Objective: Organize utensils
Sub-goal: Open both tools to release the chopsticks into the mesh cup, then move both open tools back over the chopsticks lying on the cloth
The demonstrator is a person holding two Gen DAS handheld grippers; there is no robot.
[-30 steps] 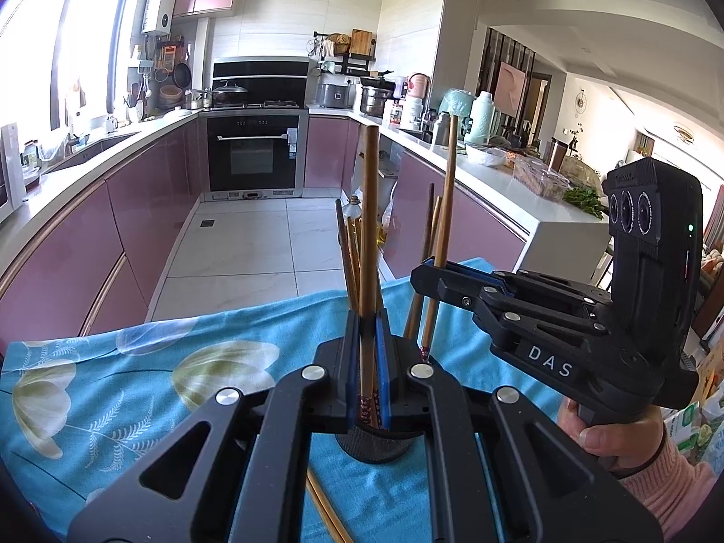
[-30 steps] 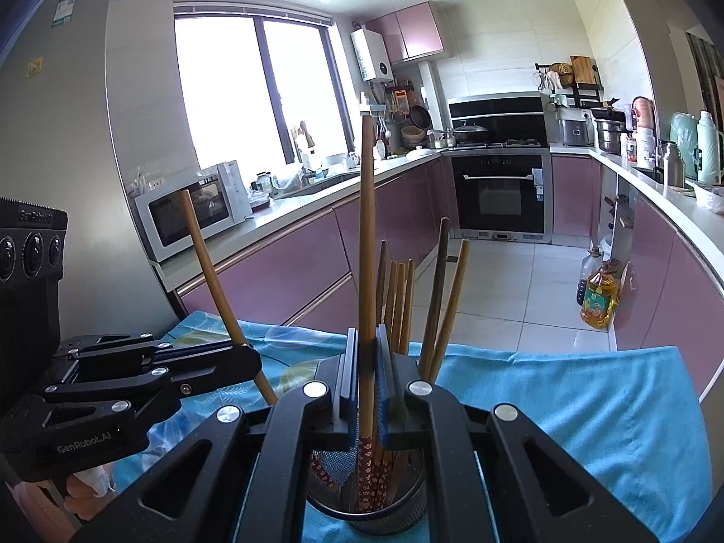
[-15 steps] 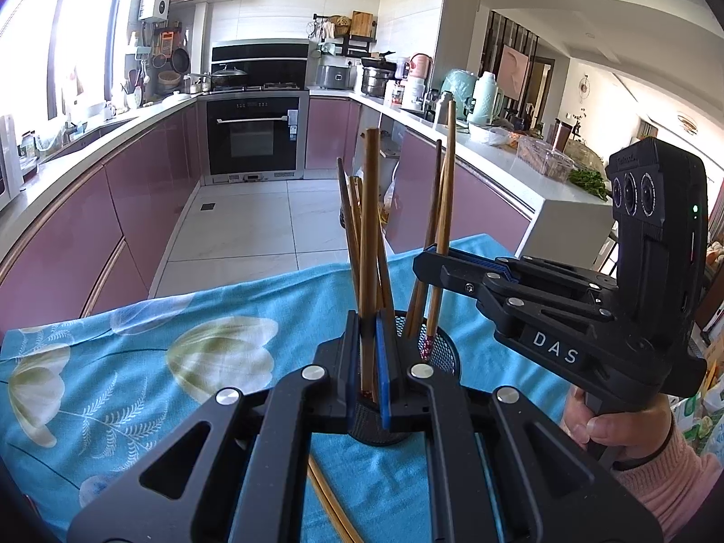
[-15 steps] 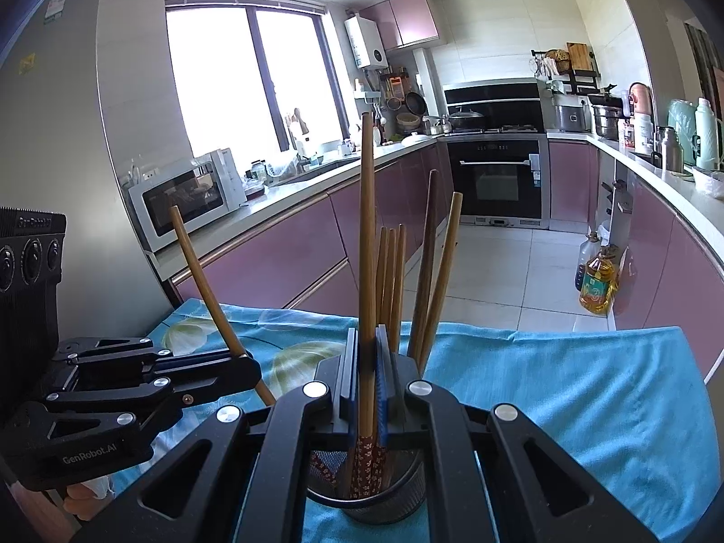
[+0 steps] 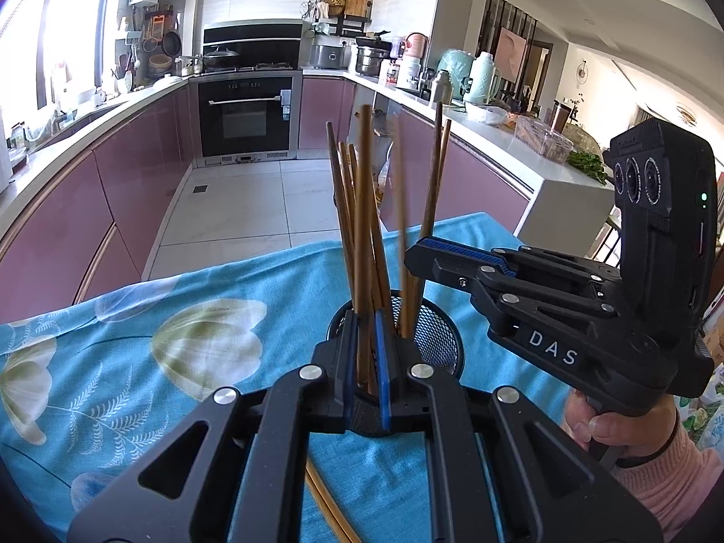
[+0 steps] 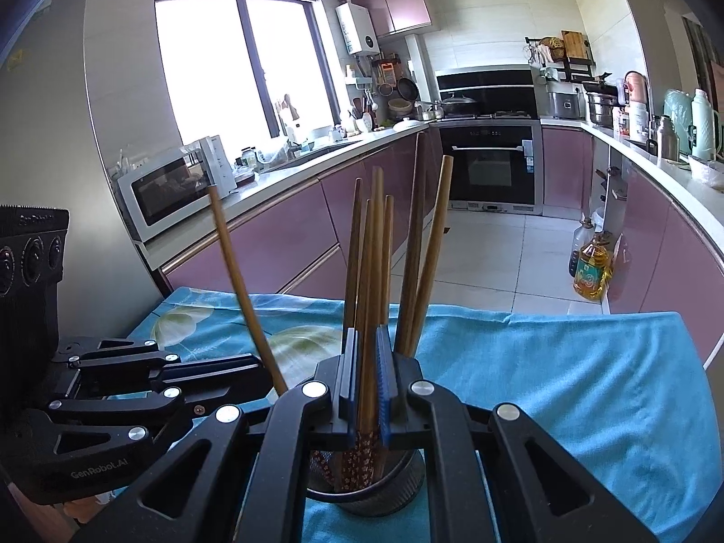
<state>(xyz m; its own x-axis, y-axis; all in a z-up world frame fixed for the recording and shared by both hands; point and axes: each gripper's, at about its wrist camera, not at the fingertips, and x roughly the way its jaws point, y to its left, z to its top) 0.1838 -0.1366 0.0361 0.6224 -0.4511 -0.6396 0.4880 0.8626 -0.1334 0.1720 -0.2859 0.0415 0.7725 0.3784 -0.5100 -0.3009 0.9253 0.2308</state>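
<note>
A black mesh holder stands on the blue cloth with several wooden chopsticks upright in it. My left gripper sits just over the holder's near rim. It is shut on a chopstick whose lower end reaches into the holder. My right gripper hovers over the holder from the other side. It is shut on a chopstick with a flowered end down inside the holder. In the left wrist view that chopstick looks blurred.
A flowered blue cloth covers the table. Loose chopsticks lie on it beneath my left gripper. A hand in a pink sleeve holds the right gripper. Kitchen counters and tiled floor lie beyond the table edge.
My left gripper has sunk toward the holder with its chopstick, so the rim shows more. The chopstick in the right gripper stands lower between the pads than before.
</note>
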